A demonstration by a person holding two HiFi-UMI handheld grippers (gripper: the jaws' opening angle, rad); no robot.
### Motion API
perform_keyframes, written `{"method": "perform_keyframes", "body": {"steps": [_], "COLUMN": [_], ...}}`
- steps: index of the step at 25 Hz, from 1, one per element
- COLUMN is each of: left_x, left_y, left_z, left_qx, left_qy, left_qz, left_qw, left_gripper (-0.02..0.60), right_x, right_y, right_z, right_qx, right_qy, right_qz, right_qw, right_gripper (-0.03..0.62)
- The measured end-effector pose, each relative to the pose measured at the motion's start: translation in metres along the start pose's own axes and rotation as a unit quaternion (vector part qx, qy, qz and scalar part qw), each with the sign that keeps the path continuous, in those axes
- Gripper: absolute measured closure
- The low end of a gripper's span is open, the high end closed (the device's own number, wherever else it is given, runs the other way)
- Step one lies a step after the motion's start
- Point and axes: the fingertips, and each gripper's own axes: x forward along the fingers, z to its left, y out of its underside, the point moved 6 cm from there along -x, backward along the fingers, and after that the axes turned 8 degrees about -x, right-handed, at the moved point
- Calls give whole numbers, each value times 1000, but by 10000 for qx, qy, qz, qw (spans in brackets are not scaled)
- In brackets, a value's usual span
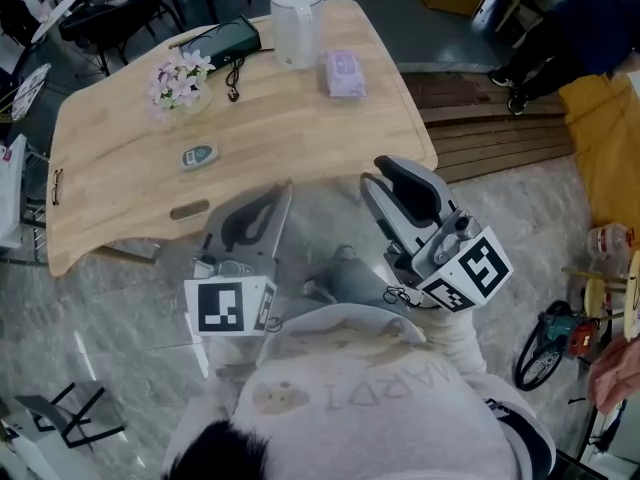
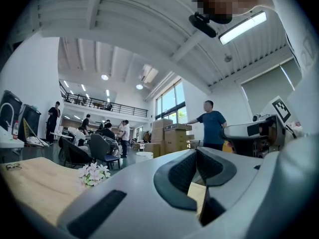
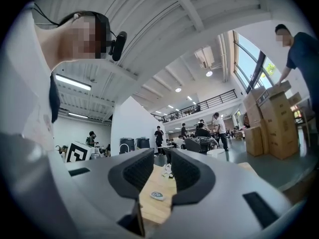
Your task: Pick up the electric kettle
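The white electric kettle [image 1: 296, 23] stands upright at the table's far edge, and shows small and distant in the left gripper view [image 2: 144, 157]. Both grippers hang off the table's near edge, far short of the kettle. My left gripper [image 1: 281, 195] [image 2: 196, 156] has its pads meeting at the tips with nothing between them. My right gripper [image 1: 390, 173] [image 3: 162, 163] stands open and empty. Its gap frames the small oval device [image 3: 157, 195] on the wood.
On the wooden table [image 1: 120, 208] lie a purple tissue pack [image 1: 343, 73], a flower bunch [image 1: 178, 80], a black case [image 1: 222, 40], an oval device [image 1: 198, 155] and glasses [image 1: 55, 186]. Wooden steps [image 1: 490, 133] lie to the right. People and chairs stand beyond the table.
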Motion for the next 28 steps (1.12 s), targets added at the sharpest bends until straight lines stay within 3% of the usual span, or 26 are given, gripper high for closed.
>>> {"method": "perform_keyframes", "body": {"steps": [8, 20, 28], "left_x": [51, 204, 263], "left_y": [8, 3, 12], "left_z": [13, 26, 25], "left_qx": [97, 298, 384], "left_qy": [-93, -323, -521], "left_qz": [41, 2, 127], "left_qw": [9999, 9990, 9978], "left_gripper": [581, 581, 581], "right_x": [27, 105, 132], "right_y": [14, 20, 40], "right_z": [-53, -202, -269], "right_qx": [28, 98, 246], "right_qy": [-24, -381, -518], "right_qz": [-53, -164, -66], "right_qw": [10000, 9991, 9983], "right_gripper": [497, 497, 497]}}
